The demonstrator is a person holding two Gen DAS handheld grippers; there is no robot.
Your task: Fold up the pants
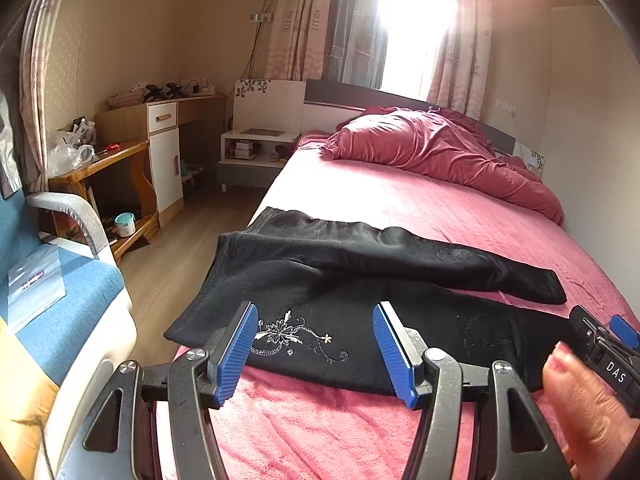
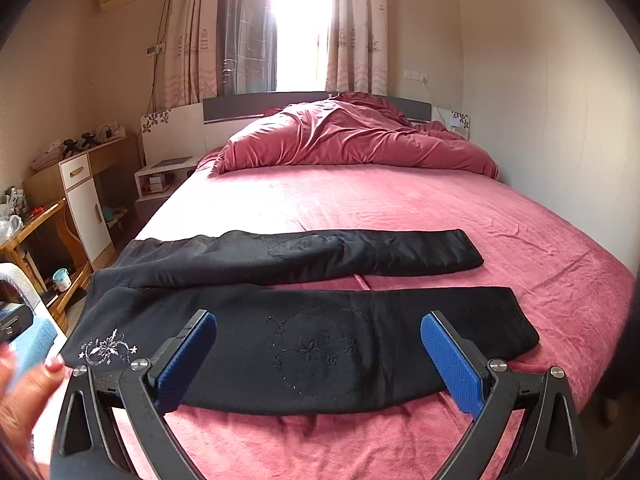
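Observation:
Black pants (image 1: 320, 268) (image 2: 320, 344) lie flat across the near end of a pink bed (image 2: 360, 200), waist at the left edge, both legs stretching right. White flower embroidery (image 1: 292, 338) marks the near hip. My left gripper (image 1: 316, 320) is open above the near hip, its blue pads (image 1: 236, 352) apart with nothing pinched. My right gripper (image 2: 318, 332) is open and wider, over the near leg's mid section with the circular stitching (image 2: 324, 356). In the left wrist view the right gripper (image 1: 608, 340) shows at the right edge with a hand (image 1: 588, 404) on it.
A rumpled red duvet (image 2: 352, 136) fills the bed's head end. A blue armchair (image 1: 52, 288) stands close to the bed's left corner. Wooden desk (image 1: 100, 168), white cabinet (image 1: 164, 160) and nightstand (image 1: 256, 152) line the left wall. A wall runs along the bed's right side.

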